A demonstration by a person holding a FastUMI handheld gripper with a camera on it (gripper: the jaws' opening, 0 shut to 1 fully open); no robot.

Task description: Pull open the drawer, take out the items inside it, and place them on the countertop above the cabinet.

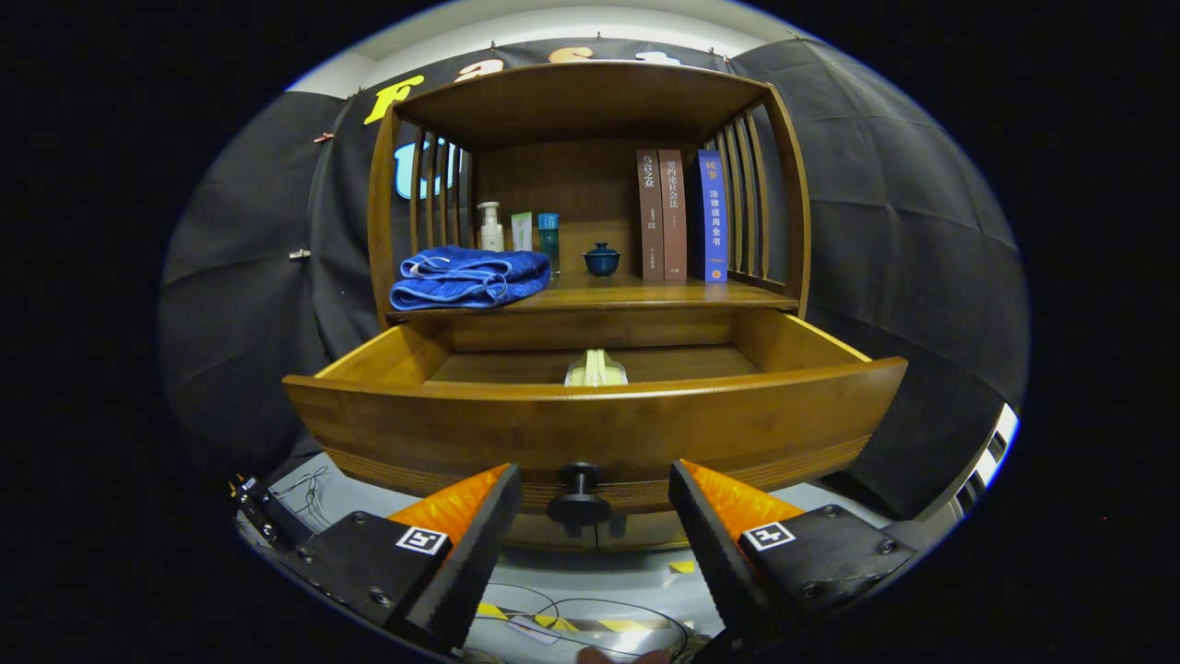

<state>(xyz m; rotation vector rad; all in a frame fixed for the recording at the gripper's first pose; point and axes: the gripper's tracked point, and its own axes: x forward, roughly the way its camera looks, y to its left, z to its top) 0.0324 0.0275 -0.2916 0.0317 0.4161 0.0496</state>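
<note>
The wooden drawer is pulled out of the cabinet toward me. A pale cream item lies inside it near the middle, partly hidden by the drawer front. The drawer's dark round knob sits between my fingers without touching them. My gripper is open, its fingers apart on either side of the knob and just below the drawer front. The countertop above the drawer is a wooden shelf.
On the countertop lie a folded blue towel, some small bottles, a blue lidded cup and three upright books. Slatted sides and a wooden roof enclose the shelf. Cables and striped tape lie on the floor below.
</note>
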